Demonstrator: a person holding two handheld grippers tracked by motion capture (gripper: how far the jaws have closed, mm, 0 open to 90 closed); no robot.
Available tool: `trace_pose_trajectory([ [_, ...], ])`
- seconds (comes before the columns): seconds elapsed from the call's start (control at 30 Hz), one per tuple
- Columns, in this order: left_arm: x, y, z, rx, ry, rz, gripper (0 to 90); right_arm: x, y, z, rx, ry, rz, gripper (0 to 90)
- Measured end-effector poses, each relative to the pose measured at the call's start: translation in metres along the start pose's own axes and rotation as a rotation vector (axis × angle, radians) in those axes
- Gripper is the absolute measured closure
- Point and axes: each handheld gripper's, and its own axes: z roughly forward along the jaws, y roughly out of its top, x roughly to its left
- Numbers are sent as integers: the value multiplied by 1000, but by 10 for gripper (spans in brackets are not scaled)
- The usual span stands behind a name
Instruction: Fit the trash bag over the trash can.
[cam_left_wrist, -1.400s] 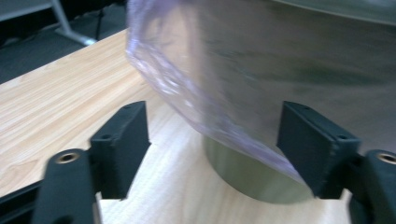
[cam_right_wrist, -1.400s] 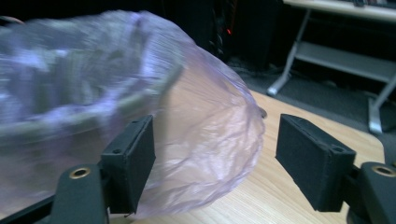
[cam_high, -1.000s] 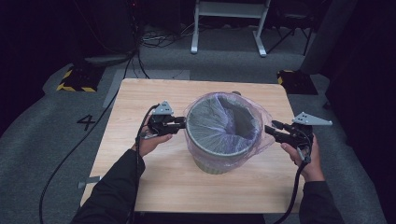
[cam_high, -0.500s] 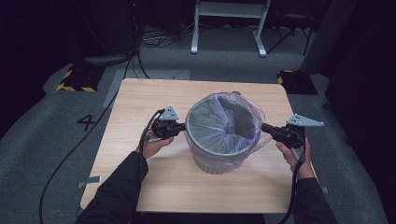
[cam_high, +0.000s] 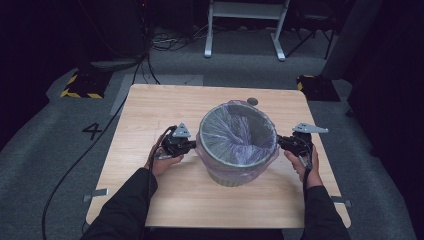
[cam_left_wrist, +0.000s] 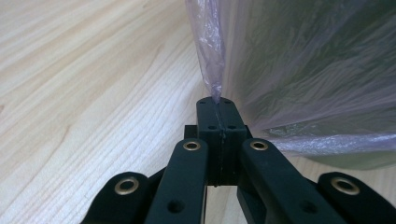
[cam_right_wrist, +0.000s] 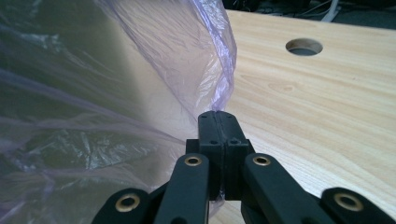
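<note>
A grey-green waste bin (cam_high: 235, 172) stands at the middle of the wooden table (cam_high: 150, 110), lined with a thin purple plastic bag (cam_high: 240, 131) folded over its rim. My left gripper (cam_high: 192, 145) sits at the bin's left side, shut on a fold of the bag (cam_left_wrist: 211, 60); its jaws (cam_left_wrist: 217, 103) are pressed together on the film. On the bin's right, my right gripper (cam_high: 281, 141) is shut on the bag's hanging edge (cam_right_wrist: 219, 65), jaws closed (cam_right_wrist: 218, 116). Both pinches lie low, beside the bin's wall.
A round cable hole (cam_high: 252, 101) lies in the table behind the bin, also seen as a hole (cam_right_wrist: 304, 46) in the right gripper view. A cable (cam_high: 90, 160) trails off the left table edge to the floor. A white frame (cam_high: 245, 25) stands beyond.
Both grippers have moved inward and down toward the bin's sides, drawing the bag's overhang down against the bin. The bag edge, earlier flared outward, now hugs the rim.
</note>
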Motion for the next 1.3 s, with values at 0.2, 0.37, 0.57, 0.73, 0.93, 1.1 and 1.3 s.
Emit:
trace_pose_trajectory([
  [0.2, -2, -3, 9, 42, -9, 4, 900, -1, -7, 12, 44, 4, 5, 900],
  [0.37, -3, -6, 14, 86, -29, 9, 900, -2, -14, 21, 97, 14, -1, 900],
  [0.57, -3, -9, 14, 105, -22, 8, 900, -2, -20, 24, 133, 15, -2, 900],
  [0.73, -2, -17, 13, 118, -12, 4, 900, -2, -25, 26, 165, 11, -8, 895],
  [0.93, 0, -23, 1, 59, 2, -27, 749, 0, -28, 25, 173, -23, -35, 825],
  [1.1, 1, -27, -17, 6, 28, -48, 546, -3, -30, 13, 115, -38, -38, 738],
  [1.3, -3, -33, -44, -51, 73, -78, 280, -13, -35, -5, 78, -48, 1, 461],
])
